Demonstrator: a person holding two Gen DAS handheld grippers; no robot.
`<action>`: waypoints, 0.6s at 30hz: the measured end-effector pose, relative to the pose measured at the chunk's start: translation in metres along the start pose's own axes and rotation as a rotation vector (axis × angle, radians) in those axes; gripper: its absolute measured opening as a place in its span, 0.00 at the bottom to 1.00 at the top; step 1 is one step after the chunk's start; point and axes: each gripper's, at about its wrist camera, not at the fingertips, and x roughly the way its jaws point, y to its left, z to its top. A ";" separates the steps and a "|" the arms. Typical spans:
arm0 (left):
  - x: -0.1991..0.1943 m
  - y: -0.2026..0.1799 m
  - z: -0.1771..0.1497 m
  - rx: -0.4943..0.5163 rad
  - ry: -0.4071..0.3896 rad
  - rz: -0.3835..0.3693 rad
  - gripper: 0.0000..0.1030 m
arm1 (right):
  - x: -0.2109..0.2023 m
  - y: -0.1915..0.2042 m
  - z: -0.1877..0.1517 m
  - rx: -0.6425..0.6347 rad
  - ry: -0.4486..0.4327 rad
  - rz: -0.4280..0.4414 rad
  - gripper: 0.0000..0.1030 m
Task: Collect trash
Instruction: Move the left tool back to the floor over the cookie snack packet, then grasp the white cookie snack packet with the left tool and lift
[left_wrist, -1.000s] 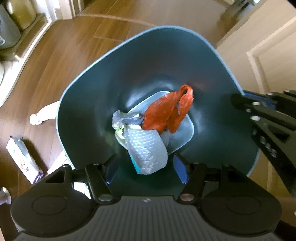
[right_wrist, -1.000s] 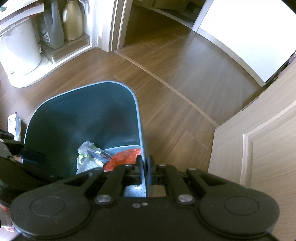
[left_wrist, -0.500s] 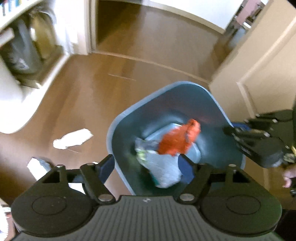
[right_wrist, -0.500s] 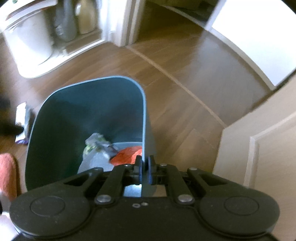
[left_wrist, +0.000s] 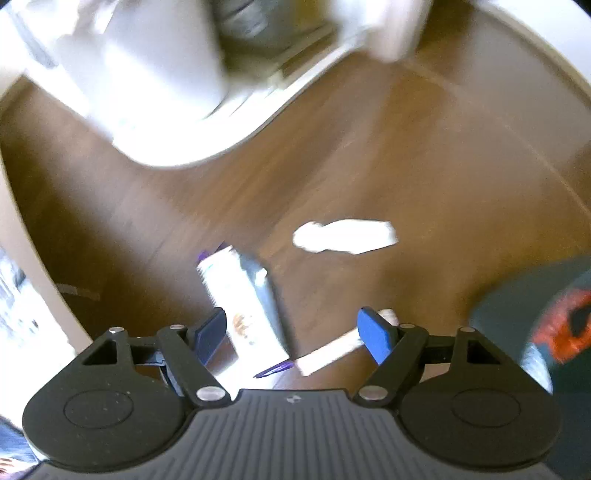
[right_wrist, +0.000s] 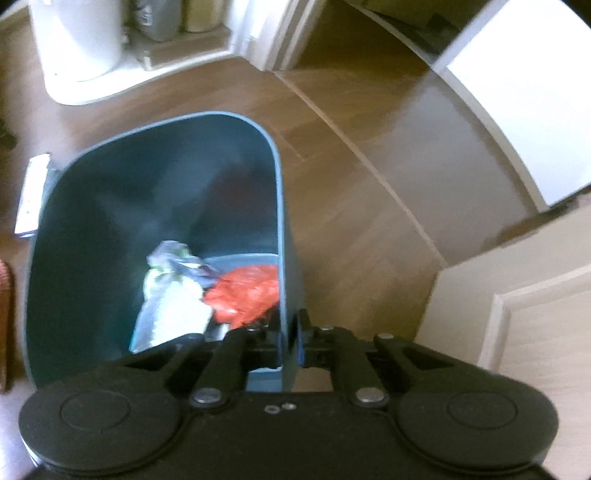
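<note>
Two pieces of trash lie on the wooden floor (left_wrist: 406, 155): one carton (left_wrist: 243, 310), print too blurred to read, and one white paper scrap (left_wrist: 343, 236). Left tongs (left_wrist: 291, 328) gape empty above the carton. Right tongs (right_wrist: 288, 339) clench the bin (right_wrist: 280, 206) rim; one red bag (right_wrist: 247, 291) lies inside.

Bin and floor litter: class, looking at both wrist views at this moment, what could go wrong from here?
1. The right gripper pinches only the bin wall; the bin could tip or slip.
2. The left gripper is open over the carton, but the view is blurred; a fast grab could miss.
3. The white scrap lies farther off and may get left behind.
</note>
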 end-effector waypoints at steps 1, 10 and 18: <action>0.015 0.008 0.000 -0.031 0.021 0.008 0.76 | 0.002 -0.003 0.000 0.014 0.009 -0.007 0.05; 0.141 0.038 -0.011 -0.213 0.203 0.030 0.76 | 0.016 -0.008 -0.006 0.034 0.095 -0.025 0.05; 0.205 0.038 -0.019 -0.222 0.271 0.088 0.76 | 0.025 -0.009 -0.012 0.009 0.127 0.009 0.06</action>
